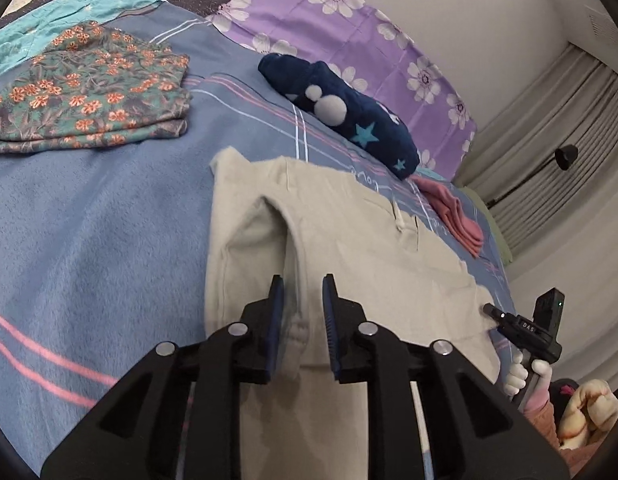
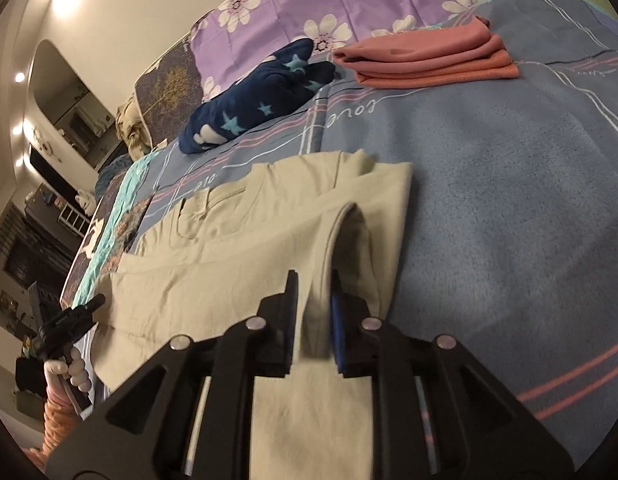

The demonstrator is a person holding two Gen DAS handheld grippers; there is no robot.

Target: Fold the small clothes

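Left gripper (image 1: 303,300): black angular frame, blue ribbed pads, four silver round screws. Right gripper (image 2: 315,300): same build (blue pad visible on one finger). Both hands in white gloves (image 1: 517,376), pink-orange sleeves (image 2: 59,416).
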